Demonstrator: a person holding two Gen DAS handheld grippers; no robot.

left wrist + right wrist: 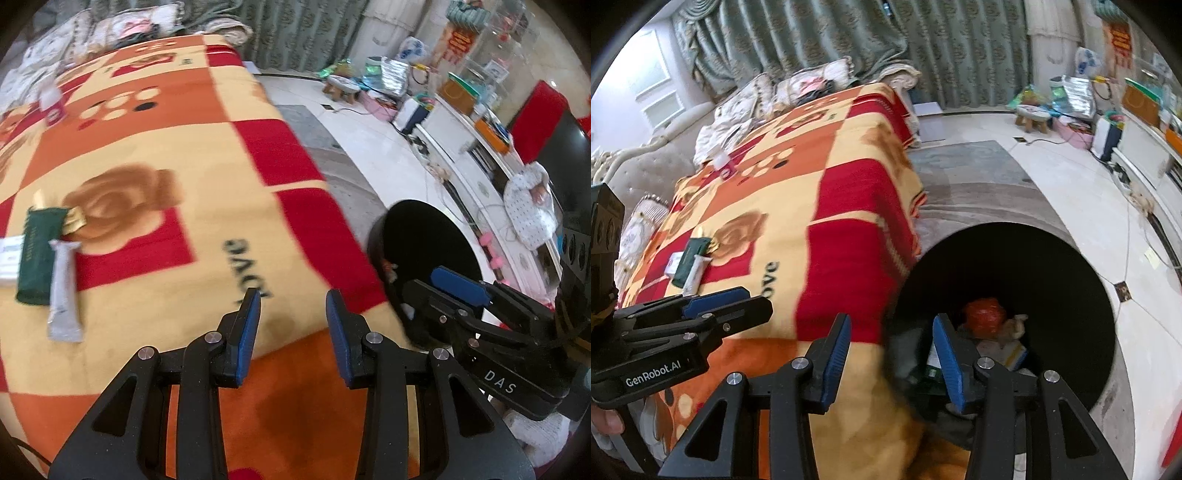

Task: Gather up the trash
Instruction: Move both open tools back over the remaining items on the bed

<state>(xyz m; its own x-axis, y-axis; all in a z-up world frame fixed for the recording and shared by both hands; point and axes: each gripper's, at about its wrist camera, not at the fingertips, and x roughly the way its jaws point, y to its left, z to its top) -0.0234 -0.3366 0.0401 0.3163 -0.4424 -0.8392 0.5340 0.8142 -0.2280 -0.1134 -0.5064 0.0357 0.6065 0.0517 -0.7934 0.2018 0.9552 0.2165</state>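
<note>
Trash lies on the orange, yellow and red blanket (pixel 177 236): a dark green packet (pixel 37 254), a grey sachet (pixel 64 291), a gold wrapper (pixel 75 219) and a white box (pixel 9 258) at the left edge. The same cluster shows in the right wrist view, with the green packet (pixel 690 258) and the sachet (pixel 696 273). A black round bin (pixel 1034 258) stands on the floor by the blanket's corner, with a red bag (pixel 984 314) and other litter inside. My left gripper (pixel 292 299) hangs open and empty over the blanket. My right gripper (pixel 892 325) is open and empty at the bin's near rim.
A small pink and white carton (pixel 51 107) stands far back on the blanket. Cushions (pixel 746 99) and curtains lie behind. A grey rug (pixel 967 173), a small stool (pixel 1032 116) and a white cabinet (pixel 476 155) with clutter sit to the right.
</note>
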